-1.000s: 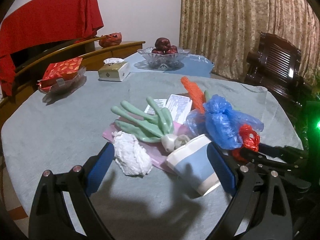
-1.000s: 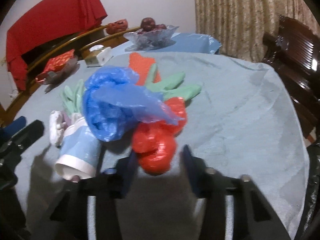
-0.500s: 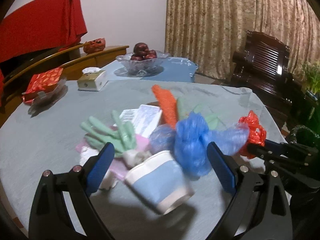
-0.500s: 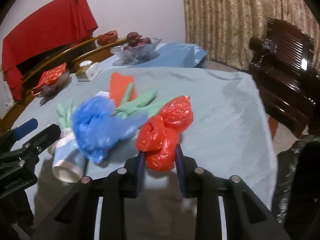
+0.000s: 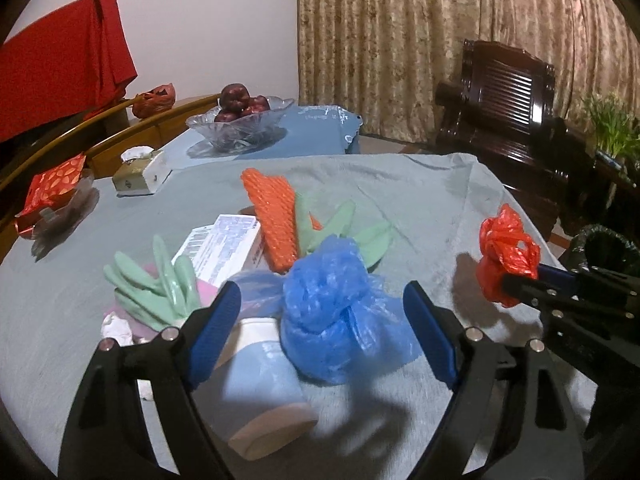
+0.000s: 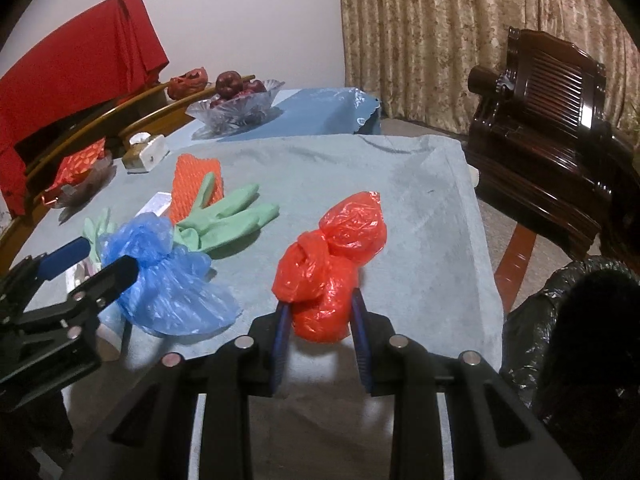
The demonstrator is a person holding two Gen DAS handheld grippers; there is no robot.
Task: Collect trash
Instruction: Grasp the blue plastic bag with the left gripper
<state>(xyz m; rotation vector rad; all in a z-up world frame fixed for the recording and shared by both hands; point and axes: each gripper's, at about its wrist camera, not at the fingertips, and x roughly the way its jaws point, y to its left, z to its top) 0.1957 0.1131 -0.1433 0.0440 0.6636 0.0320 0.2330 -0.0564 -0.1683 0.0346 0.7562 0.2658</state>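
Red bag (image 6: 332,268) near table edge (image 6: 486,264)

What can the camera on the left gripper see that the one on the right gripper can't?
Only the left wrist view shows the paper cup lying on its side between the open fingers of the left gripper, whose jaws have just been closing, plus the potted plant.

Only the right wrist view shows the right gripper head-on, shut on the red bag, and the wide mouth of the black bin bag.

Both show the blue bag, green gloves, orange netting, fruit bowl and dark chair.
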